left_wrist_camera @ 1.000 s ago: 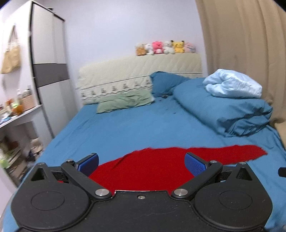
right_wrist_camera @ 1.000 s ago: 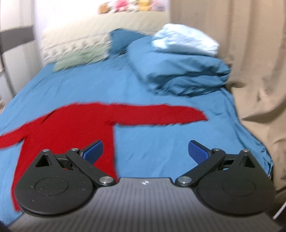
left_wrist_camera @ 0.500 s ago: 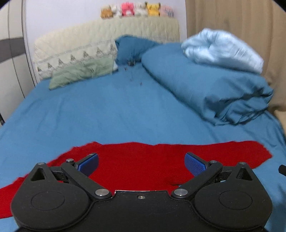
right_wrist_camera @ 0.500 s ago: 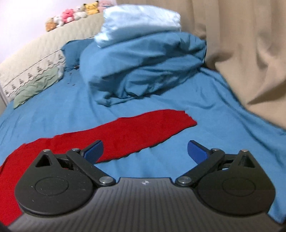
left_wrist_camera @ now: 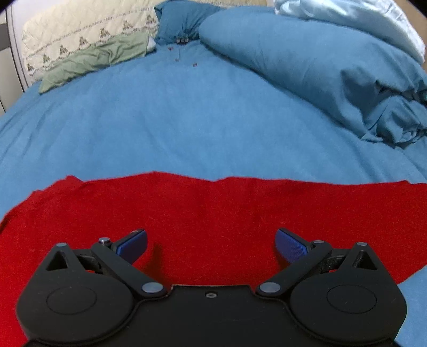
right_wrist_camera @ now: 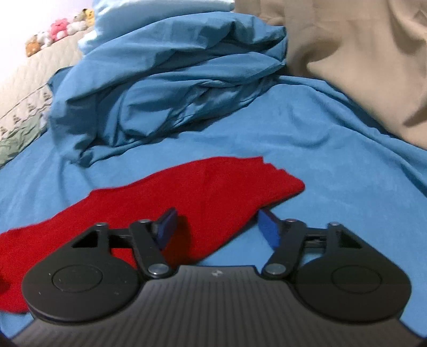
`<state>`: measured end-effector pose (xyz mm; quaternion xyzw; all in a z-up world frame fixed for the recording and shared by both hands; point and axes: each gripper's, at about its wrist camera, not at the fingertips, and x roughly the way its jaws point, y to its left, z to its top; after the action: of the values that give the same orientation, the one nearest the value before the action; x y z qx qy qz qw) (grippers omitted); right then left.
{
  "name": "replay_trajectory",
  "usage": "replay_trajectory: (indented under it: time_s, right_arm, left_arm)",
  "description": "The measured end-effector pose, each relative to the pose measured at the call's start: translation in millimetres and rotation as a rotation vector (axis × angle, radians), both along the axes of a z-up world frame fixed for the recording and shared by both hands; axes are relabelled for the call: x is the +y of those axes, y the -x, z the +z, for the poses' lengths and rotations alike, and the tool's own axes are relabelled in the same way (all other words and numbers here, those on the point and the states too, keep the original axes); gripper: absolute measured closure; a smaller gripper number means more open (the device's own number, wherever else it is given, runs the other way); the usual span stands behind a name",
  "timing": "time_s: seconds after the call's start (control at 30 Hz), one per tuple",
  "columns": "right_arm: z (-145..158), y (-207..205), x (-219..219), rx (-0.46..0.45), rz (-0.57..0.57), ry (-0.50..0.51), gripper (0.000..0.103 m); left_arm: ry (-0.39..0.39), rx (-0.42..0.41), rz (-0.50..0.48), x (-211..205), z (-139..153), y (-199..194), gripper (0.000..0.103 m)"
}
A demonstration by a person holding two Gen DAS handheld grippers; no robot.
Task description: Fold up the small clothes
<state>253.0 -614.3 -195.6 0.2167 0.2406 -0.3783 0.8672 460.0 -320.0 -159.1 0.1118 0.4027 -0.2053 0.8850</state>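
A red long-sleeved garment (left_wrist_camera: 213, 211) lies flat on the blue bedsheet (left_wrist_camera: 173, 120). My left gripper (left_wrist_camera: 210, 244) hangs open just above its upper body, the blue pads wide apart with only flat cloth below them. In the right wrist view the garment's sleeve (right_wrist_camera: 208, 192) runs out to its cuff end at the right. My right gripper (right_wrist_camera: 217, 227) is low over that sleeve and its jaws are closing; the sleeve's near edge lies between the pads, which do not press on it.
A bunched blue duvet (right_wrist_camera: 170, 85) with a pale blue blanket (left_wrist_camera: 360, 21) on top lies behind the sleeve. Beige curtain (right_wrist_camera: 360, 58) hangs at the right. Pillows (left_wrist_camera: 93, 57) and a cream headboard (left_wrist_camera: 88, 26) with plush toys (right_wrist_camera: 61, 26) stand at the far end.
Both grippers came down and forward onto the red garment, which now fills the lower views. The right gripper swung out to the sleeve's end and its jaws have narrowed.
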Motion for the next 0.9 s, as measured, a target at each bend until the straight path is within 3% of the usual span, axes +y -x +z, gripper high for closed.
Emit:
replay_trajectory:
  time_s: [0.17,0.23,0.33,0.47,0.67,0.77,0.9]
  right_arm:
    - [5.3,-6.9,-18.6,0.03,-0.057,-0.033,0.071]
    - [13.9,-11.5,-21.1,0.054,-0.045,-0.043,0.079]
    - [41.1,-17.4,-13.3,0.036,0.006,-0.031,0.081]
    - [96.3,-36.7,18.5,-0.068,0.144,-0.033,0.083]
    - [167.3,-101.8,128.4,-0.236,0.486,-0.039,0.083]
    - [164.8,-144.0,198.1,-0.257,0.668,-0.11,0.083]
    - [106.6,-193.5,293.5,-0.139,0.842,-0.165,0.083]
  left_arm:
    - [-0.037,0.042,0.034,-3.0,-8.6,-10.4,0.0]
    - [-0.032,0.061,0.036,0.8,-3.7,-12.0,0.0]
    - [-0.025,0.049,0.052,17.1,15.8,-9.7,0.0]
    - [-0.007,-0.019,0.096,57.6,55.2,-5.4,0.0]
    - [0.021,-0.098,0.181,136.9,102.0,0.1,0.0]
    - [-0.025,-0.124,0.248,174.2,105.7,-0.4,0.0]
    - [-0.041,-0.07,0.373,232.1,89.1,-4.3,0.0]
